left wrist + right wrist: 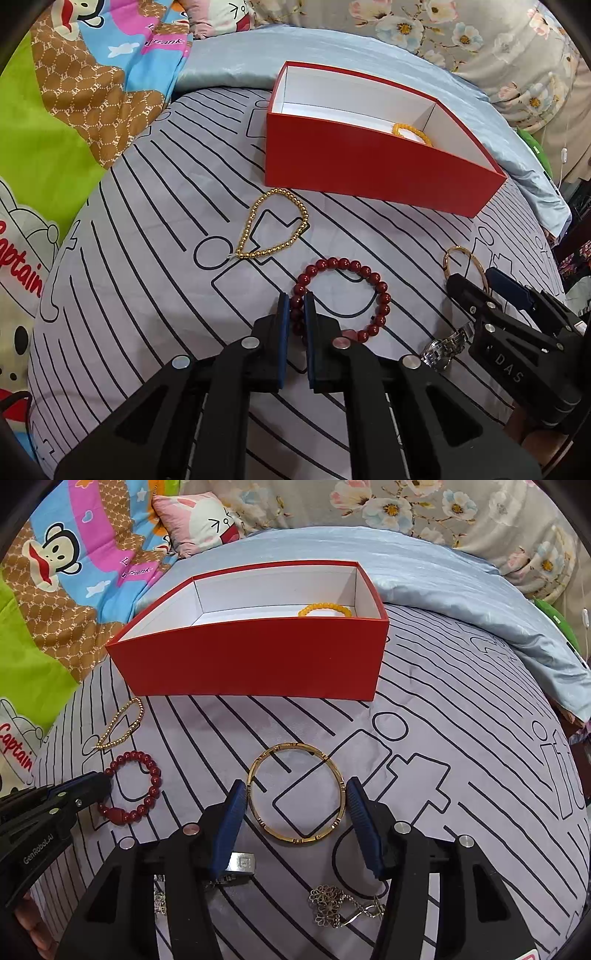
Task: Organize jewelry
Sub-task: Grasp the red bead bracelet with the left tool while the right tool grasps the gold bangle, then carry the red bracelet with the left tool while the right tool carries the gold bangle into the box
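A red box (369, 173) with white inside stands on the bed and holds a yellow bead bracelet (410, 132); both also show in the right wrist view, the box (251, 657) and the bracelet (325, 610). My left gripper (296, 302) is shut on the left side of a dark red bead bracelet (369, 280) that lies on the sheet. My right gripper (295, 794) is open, its fingers on either side of a gold bangle (295, 840) without squeezing it. A gold bead chain (273, 229) lies in front of the box.
A silver watch (447, 345) lies near the right gripper. A flower-shaped metal piece with a chain (328, 904) lies under the right gripper. A light blue quilt (443, 587) and patterned bedding (74, 92) surround the striped sheet (461, 757).
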Motion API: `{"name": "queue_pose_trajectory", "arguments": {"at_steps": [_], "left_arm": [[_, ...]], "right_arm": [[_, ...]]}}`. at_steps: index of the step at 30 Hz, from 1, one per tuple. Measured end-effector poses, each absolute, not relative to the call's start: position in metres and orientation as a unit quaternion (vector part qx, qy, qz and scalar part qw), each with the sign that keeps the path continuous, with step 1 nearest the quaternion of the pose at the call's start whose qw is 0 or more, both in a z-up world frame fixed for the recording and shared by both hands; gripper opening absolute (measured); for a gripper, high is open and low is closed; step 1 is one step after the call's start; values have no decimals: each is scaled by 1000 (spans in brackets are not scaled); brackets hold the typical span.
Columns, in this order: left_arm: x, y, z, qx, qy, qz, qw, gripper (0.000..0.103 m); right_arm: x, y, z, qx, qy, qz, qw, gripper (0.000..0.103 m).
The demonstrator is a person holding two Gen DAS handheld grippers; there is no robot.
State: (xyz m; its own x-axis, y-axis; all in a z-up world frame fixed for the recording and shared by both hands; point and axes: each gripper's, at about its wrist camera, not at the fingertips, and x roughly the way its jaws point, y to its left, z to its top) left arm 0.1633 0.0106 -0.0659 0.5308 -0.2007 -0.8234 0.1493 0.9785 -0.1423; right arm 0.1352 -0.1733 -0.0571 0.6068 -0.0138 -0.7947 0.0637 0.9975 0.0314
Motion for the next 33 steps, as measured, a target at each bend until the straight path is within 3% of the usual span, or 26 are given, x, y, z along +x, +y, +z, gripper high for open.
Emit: {"name": "queue_pose_trajectory", "arguments": {"at_steps": [21, 33], "left_arm": [[151, 4, 11, -35, 410, -128, 902, 8], [193, -18, 78, -11, 347, -141, 927, 8]], "right_arm": [[100, -185, 15, 61, 380, 4, 923, 53], [138, -193, 53, 66, 349, 23, 934, 53]]}}
